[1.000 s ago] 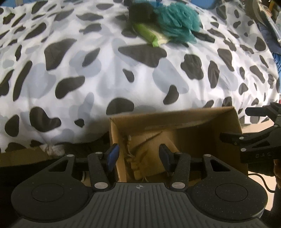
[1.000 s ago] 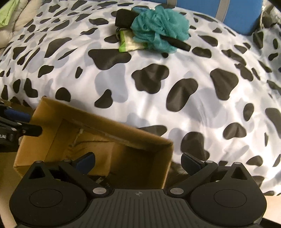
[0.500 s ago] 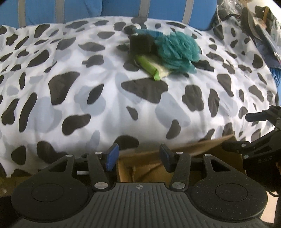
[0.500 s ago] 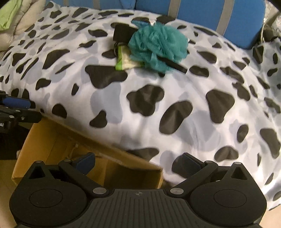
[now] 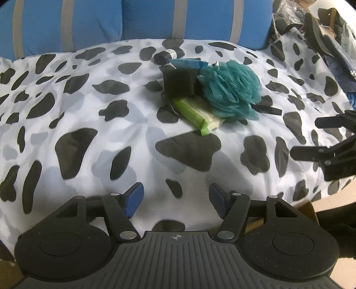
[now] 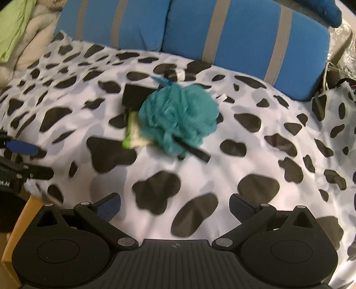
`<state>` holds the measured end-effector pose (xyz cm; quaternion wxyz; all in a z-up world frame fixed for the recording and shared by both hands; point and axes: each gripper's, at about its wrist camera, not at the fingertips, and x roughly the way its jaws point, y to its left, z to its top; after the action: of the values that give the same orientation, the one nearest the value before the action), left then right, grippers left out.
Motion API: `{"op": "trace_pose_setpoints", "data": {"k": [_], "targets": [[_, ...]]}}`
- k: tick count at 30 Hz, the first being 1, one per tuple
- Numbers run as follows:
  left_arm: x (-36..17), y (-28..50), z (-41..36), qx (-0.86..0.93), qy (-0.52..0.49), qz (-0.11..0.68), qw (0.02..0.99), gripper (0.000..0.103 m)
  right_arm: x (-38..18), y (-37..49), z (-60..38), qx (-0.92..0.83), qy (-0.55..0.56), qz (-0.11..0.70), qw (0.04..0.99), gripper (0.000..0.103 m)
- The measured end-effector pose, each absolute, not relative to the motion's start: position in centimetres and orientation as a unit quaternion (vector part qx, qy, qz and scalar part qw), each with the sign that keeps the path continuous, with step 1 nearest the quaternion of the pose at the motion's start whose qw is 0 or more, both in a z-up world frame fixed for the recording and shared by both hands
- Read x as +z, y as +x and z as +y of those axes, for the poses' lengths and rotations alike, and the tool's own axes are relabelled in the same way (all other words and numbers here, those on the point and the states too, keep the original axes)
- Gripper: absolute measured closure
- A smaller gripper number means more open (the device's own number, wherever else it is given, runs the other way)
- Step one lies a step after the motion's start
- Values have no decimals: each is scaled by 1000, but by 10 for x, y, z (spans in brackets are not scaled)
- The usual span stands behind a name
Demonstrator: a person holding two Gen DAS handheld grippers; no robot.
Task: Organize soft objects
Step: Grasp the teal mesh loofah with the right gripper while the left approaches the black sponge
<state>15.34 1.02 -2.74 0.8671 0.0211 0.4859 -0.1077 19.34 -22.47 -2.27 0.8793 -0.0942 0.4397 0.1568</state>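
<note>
So right in front of us the left gripper (image 5: 175,200) has its fingers partway apart with nothing between them, and they've just been opening wider; the right gripper (image 6: 174,205) has its fingers spread wide and empty too. Both hang over the cow-print bedspread (image 5: 89,124), white with black and grey blotches. In the right wrist view a corner of the cardboard box (image 6: 16,231) pokes out at the lower left edge, just below the edge of the bed. Farther up the bed is the little heap of soft stuff, all touching: a green-edged pack (image 5: 195,111) lying nearest us, a black foam block (image 5: 180,83) behind it, and a teal mesh bath pouf (image 5: 231,89) bunched up against both on the right side, with a black strap (image 6: 193,151) sticking out from under the pouf. Something blue (image 5: 189,64) peeks out behind the block, can't tell what. Past that a small dark roll (image 5: 163,56) lies on its own, and at the back there are blue cushions with grey stripes (image 5: 195,20).
</note>
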Motion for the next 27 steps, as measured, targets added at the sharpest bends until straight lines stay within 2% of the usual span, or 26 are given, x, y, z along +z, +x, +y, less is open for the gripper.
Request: {"op": "trace_pose_setpoints", "data": {"k": [14, 27], "targets": [[-28, 201, 1, -123, 31, 477, 870, 39, -27, 254, -225, 161, -62, 415, 893, 0], [-21, 213, 4, -132, 12, 479, 868, 39, -38, 312, -205, 173, -14, 419, 891, 0]]}}
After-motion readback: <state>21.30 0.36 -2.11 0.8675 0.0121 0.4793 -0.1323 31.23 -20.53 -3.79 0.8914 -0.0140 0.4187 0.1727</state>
